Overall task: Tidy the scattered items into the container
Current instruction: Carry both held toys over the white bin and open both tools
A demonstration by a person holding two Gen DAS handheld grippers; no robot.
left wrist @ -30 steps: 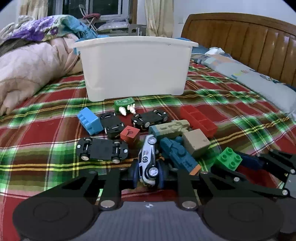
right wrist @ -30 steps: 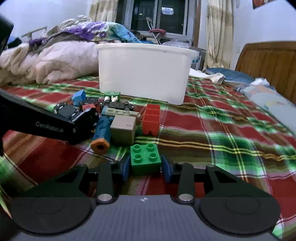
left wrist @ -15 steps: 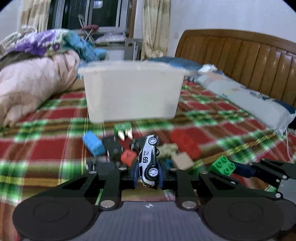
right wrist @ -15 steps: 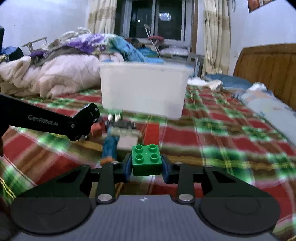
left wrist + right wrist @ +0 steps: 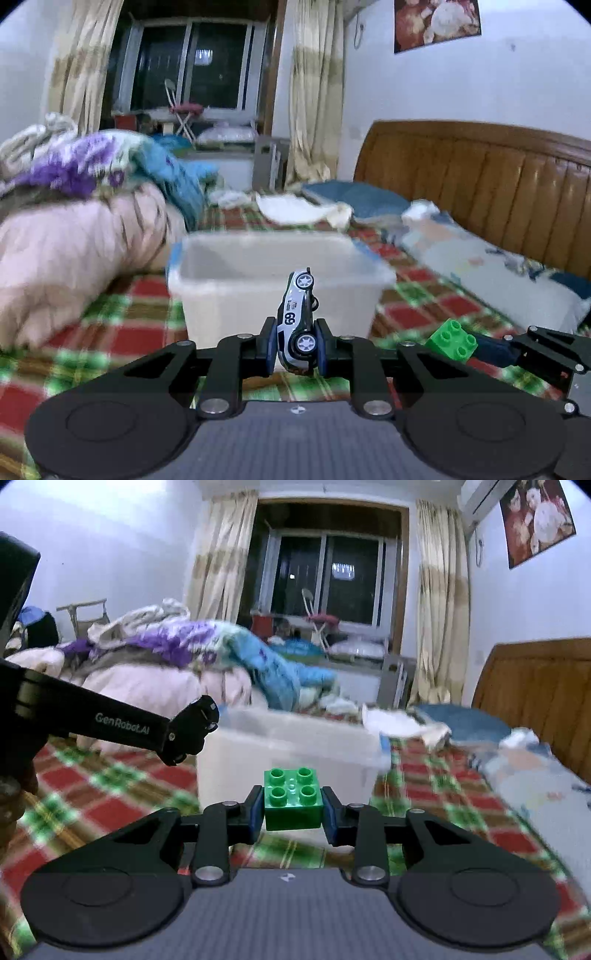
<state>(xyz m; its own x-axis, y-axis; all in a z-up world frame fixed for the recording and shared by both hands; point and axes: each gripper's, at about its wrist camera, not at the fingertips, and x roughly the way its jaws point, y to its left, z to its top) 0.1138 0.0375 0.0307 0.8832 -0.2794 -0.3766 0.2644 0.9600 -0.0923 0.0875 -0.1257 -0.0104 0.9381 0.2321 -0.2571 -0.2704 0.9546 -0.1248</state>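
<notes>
My left gripper [image 5: 295,345] is shut on a white toy car [image 5: 297,321] marked 69, held nose-up in the air. Straight ahead and a little below stands the white plastic tub [image 5: 258,291], its open top in view. My right gripper [image 5: 292,814] is shut on a green four-stud building block [image 5: 292,801], lifted off the bed in front of the same tub [image 5: 280,760]. In the left wrist view the green block [image 5: 452,339] shows at the right. In the right wrist view the left gripper's arm [image 5: 110,727] crosses from the left. The other toys lie below both views.
The tub stands on a red and green plaid bedspread [image 5: 110,332]. A heap of pink and purple bedding [image 5: 74,229] lies to the left. Pillows [image 5: 498,258] and a wooden headboard [image 5: 480,177] are on the right. A window with curtains [image 5: 325,583] is behind.
Both grippers have risen off the bed with the car and the green block. The toy pile has dropped out of view, and the tub's open top now shows.
</notes>
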